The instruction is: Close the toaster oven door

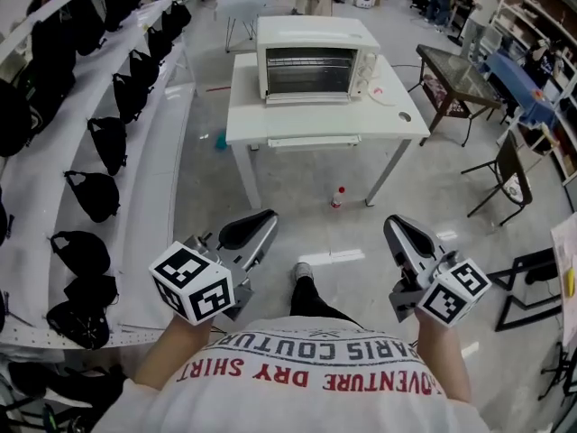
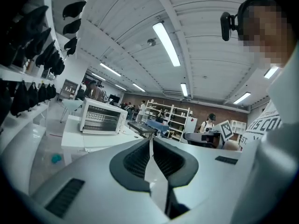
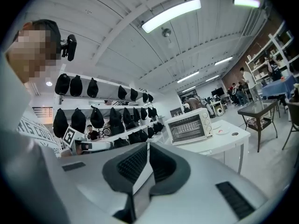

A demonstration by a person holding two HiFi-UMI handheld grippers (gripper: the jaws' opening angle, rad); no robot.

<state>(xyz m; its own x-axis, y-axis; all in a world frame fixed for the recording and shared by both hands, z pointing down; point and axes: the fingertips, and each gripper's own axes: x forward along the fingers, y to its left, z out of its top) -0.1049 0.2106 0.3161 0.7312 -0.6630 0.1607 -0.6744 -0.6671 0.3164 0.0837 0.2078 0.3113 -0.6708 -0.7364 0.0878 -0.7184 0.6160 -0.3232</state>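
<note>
The white toaster oven [image 1: 311, 61] stands on a white table [image 1: 270, 120] several steps ahead of me, and its glass door sits upright against the front. It also shows in the left gripper view as the toaster oven [image 2: 100, 117] and in the right gripper view as the toaster oven [image 3: 189, 126]. Both grippers hang low near my body, far from the oven. My left gripper [image 1: 260, 221] is shut with nothing between its jaws, as the left gripper [image 2: 150, 143] shows up close. My right gripper [image 1: 398, 226] is shut and empty too, seen as the right gripper [image 3: 147, 148].
White shelves with several black bags [image 1: 108, 142] line the left side. A small bottle [image 1: 338, 197] stands on the floor by a table leg. A plate [image 1: 383, 93] lies right of the oven. A glass table [image 1: 455, 70] and a black chair [image 1: 509, 174] stand at right.
</note>
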